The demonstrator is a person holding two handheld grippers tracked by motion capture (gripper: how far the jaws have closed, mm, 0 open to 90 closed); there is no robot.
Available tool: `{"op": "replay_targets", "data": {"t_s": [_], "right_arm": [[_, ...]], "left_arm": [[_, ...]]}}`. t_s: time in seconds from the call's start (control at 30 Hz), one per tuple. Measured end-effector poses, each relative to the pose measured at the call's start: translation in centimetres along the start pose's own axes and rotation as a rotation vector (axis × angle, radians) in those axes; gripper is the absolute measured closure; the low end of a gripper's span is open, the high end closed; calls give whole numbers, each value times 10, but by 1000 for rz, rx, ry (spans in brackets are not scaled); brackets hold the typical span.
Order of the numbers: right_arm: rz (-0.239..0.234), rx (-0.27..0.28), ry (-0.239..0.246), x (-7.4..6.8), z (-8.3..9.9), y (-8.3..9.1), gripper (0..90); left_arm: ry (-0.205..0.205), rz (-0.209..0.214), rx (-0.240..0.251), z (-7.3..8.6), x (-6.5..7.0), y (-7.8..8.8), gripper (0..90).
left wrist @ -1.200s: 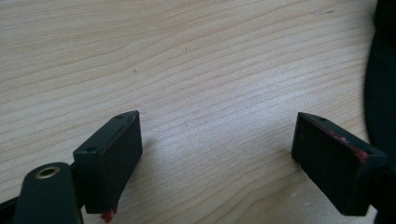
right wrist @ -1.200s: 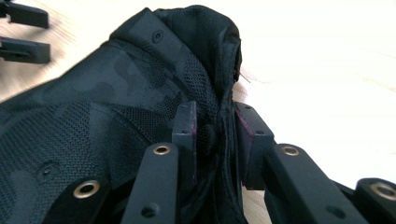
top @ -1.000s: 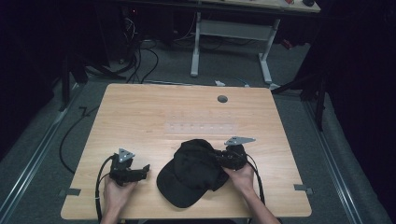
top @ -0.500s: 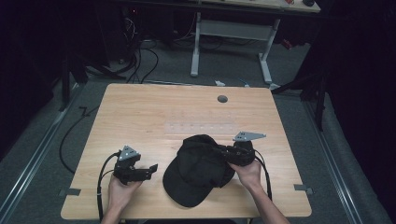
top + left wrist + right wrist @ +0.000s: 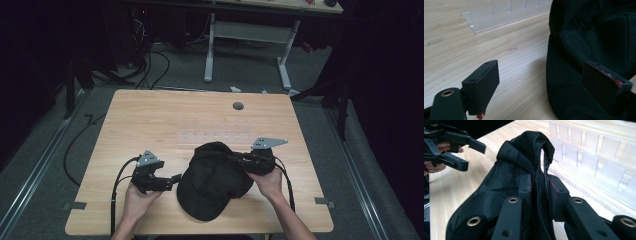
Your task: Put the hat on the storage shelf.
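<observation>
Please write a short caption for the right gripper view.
Right tool pinching a fold of the black cap above the wooden table.

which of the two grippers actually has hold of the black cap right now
The right gripper: its jaws are pinched shut on a fold of the black cap. The left gripper stands open beside the cap's brim, with nothing between its jaws.

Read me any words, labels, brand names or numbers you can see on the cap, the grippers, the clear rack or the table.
There is none to read.
Black cap: plain fabric, no logo or tag showing.
Left gripper and right gripper: no markings.
Clear slotted rack: unmarked.
Wooden table: bare wood grain, no label.
</observation>
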State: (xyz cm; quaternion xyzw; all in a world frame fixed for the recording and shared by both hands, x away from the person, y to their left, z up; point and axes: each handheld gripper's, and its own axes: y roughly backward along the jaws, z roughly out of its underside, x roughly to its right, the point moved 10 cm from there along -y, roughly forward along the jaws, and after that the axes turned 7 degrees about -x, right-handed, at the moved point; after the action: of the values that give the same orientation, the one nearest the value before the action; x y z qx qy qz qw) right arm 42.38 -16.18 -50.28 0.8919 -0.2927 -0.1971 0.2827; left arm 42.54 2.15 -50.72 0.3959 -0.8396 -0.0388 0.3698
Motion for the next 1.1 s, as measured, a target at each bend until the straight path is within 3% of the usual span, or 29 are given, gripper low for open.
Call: {"op": "replay_targets", "data": {"t_s": [0.07,0.23,0.57,0.93,1.1], "right_arm": [[-5,-4,13,-1,-3,1,748],[-20,-1,45,-4,-14,6,751],[-53,-2,82,-10,-27,13,754],[-94,-3,124,-19,-41,17,755],[-118,-1,138,-24,-44,15,755]], "left_arm": [[-6,-2,0,-4,2,-3,154],[-3,37,-14,-12,16,-6,156],[-64,95,-17,-26,48,-14,147],[-106,120,-44,-34,68,-20,151],[-126,127,-81,-32,73,-23,153]]}}
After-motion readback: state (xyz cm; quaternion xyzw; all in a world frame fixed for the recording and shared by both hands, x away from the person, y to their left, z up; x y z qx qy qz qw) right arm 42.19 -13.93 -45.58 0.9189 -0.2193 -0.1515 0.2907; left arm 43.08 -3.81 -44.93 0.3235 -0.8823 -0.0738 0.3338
